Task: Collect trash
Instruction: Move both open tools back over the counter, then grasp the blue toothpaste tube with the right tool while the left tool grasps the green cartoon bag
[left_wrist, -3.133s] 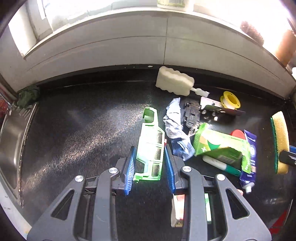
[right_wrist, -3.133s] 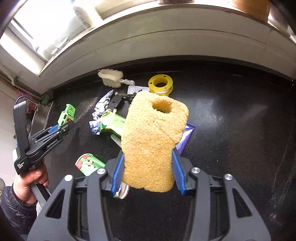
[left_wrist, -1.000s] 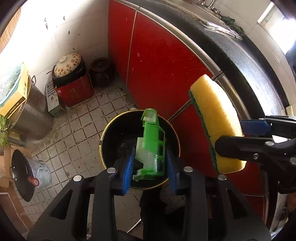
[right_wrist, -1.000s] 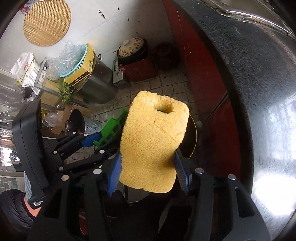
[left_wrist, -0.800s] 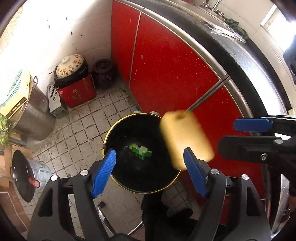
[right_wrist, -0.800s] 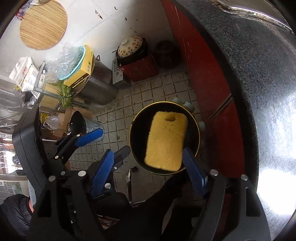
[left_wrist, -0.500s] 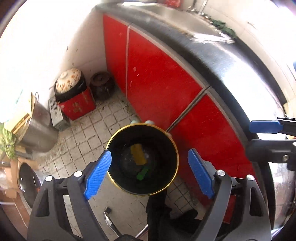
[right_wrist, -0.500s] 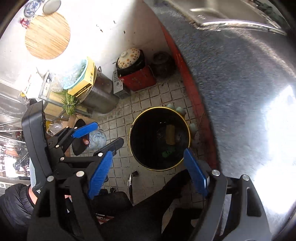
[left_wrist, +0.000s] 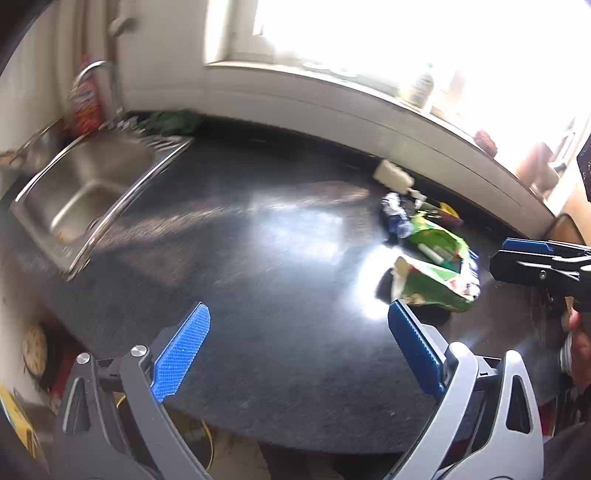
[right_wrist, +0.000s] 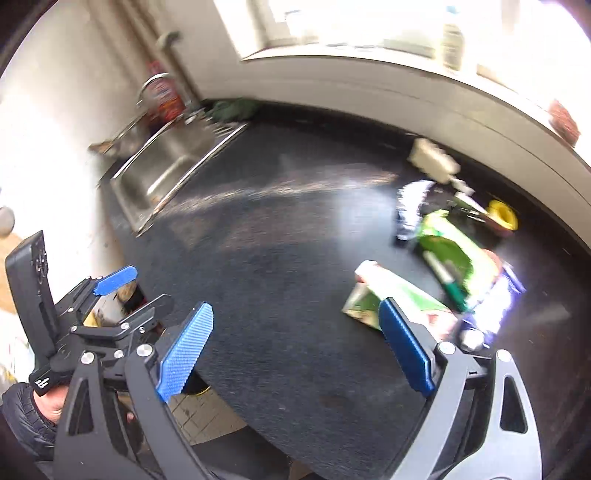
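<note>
A pile of trash lies on the black counter (left_wrist: 280, 280) at the right: a green carton (left_wrist: 432, 284), a green packet (left_wrist: 439, 240), a crumpled blue-white wrapper (left_wrist: 395, 218), a yellow spool (right_wrist: 502, 216) and a white sponge brush (left_wrist: 393, 173). My left gripper (left_wrist: 299, 350) is open and empty over the counter's front edge, left of the pile. My right gripper (right_wrist: 295, 347) is open and empty, its right finger in front of the green carton (right_wrist: 402, 302). The right gripper's tips show in the left wrist view (left_wrist: 532, 254). The bin is out of view.
A steel sink (left_wrist: 85, 184) with a tap sits at the counter's left end, with a red bottle (left_wrist: 86, 105) behind it. A windowsill with a bottle (left_wrist: 419, 90) runs along the back. The floor shows below the counter's front edge.
Both grippers let go over the bin: the green plastic piece and the yellow sponge fell in. Both have since swung up from the bin to face the counter and the trash pile.
</note>
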